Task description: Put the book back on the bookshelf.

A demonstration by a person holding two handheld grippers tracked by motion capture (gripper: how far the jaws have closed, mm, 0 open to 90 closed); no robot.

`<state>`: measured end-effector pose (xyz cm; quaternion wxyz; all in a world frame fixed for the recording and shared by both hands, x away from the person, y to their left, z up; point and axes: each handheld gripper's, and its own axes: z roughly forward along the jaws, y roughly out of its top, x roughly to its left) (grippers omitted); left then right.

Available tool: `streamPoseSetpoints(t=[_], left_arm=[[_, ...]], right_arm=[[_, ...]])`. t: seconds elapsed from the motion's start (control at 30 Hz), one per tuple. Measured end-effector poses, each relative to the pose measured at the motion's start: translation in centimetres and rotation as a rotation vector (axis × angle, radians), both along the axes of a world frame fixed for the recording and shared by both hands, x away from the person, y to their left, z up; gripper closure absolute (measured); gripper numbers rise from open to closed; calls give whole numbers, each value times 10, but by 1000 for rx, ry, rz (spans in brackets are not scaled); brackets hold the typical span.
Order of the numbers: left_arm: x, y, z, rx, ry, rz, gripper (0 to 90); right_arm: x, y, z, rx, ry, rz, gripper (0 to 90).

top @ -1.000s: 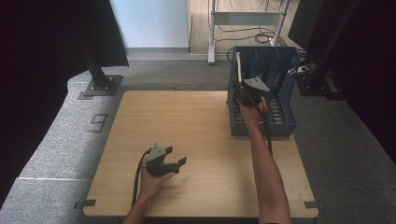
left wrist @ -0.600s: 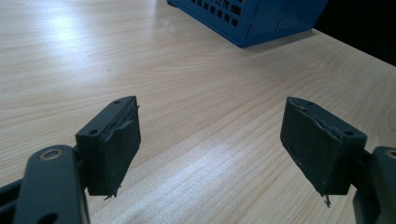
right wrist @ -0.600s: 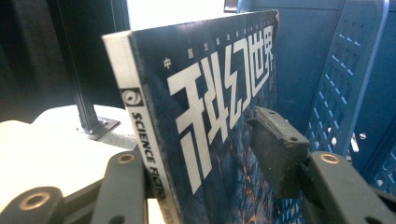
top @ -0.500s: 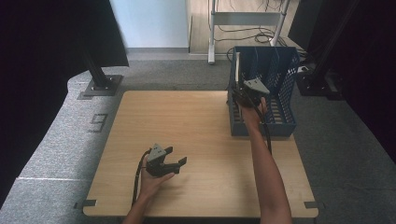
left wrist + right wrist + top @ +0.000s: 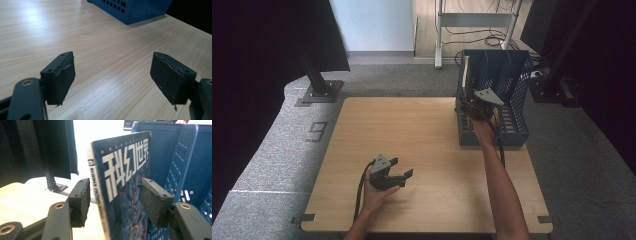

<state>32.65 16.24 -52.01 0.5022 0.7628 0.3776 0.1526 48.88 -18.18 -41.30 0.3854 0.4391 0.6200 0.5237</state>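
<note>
Right gripper (image 5: 113,197) jaws just wider apart w/ book (image 5: 125,182) between

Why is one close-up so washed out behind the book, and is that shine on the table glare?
In the right gripper view, bright light behind the book blows the background out to white, and the near tool arms look soft. In the left gripper view, pale glare streaks lie across the table, with the near jaws slightly blurred. The high view is evenly lit on the table and dark at its sides.
</note>
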Motion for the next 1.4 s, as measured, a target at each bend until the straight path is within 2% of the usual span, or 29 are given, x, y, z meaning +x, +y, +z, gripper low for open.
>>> streamPoseSetpoints(t=[0.17, 0.67, 0.9, 0.97, 1.13, 1.4], left_arm=[[0, -1, 0, 4, 0, 0, 199], [0, -1, -2, 6, 5, 3, 200], [0, -1, -2, 9, 4, 3, 200], [0, 0, -2, 7, 3, 4, 200], [1, 1, -3, 5, 9, 10, 199], [1, 1, -3, 11, 9, 8, 200]], right_arm=[[-9, -2, 3, -4, -1, 22, 414], [-29, -15, 1, 29, -1, 61, 412], [-39, -19, -4, 41, 18, 88, 413], [-45, -20, -5, 50, 8, 94, 419], [-56, -23, -7, 56, 30, 114, 421], [-73, -32, -21, 77, 56, 132, 420]])
